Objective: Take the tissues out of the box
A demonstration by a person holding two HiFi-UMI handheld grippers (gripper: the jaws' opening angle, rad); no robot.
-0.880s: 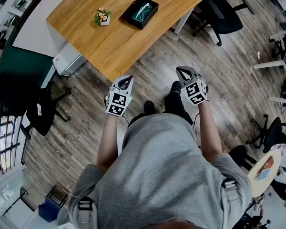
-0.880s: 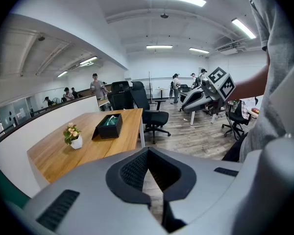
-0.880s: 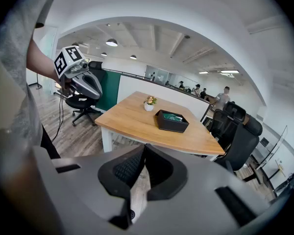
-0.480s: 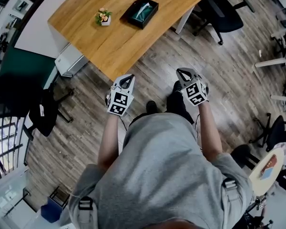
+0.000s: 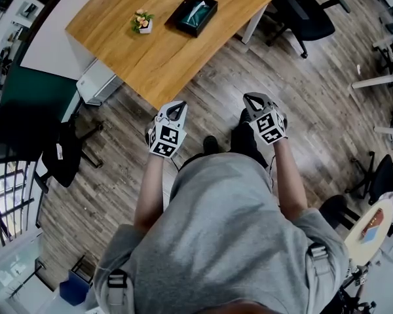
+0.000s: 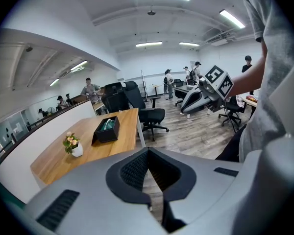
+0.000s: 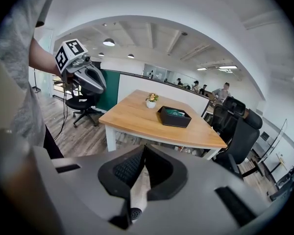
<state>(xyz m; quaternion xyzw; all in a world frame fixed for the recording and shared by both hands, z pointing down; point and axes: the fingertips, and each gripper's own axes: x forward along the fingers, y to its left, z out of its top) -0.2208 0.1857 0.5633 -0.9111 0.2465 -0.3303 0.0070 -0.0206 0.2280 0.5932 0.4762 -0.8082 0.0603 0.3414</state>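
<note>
A black tissue box [image 5: 193, 16] with a pale green tissue showing in its top slot sits on the far part of a wooden table [image 5: 150, 51]; the same box [image 6: 106, 130] [image 7: 174, 116] shows in both gripper views. My left gripper [image 5: 176, 110] hangs just off the table's near corner, jaws shut and empty. My right gripper [image 5: 253, 101] is level with it over the floor, also shut with nothing held. Both are well short of the box. Each gripper view shows its own jaws closed and the other gripper [image 6: 206, 89] [image 7: 81, 72] held out beside it.
A small white pot of flowers [image 5: 141, 23] stands left of the box. Black office chairs [image 5: 304, 15] stand beyond the table's right end, another chair [image 5: 62, 156] at the left. People sit and stand at desks far behind. A round stool [image 5: 370, 231] is at lower right.
The table, box and flowers have slid slightly up and away in the head view. Both grippers have stayed put, both still shut.
</note>
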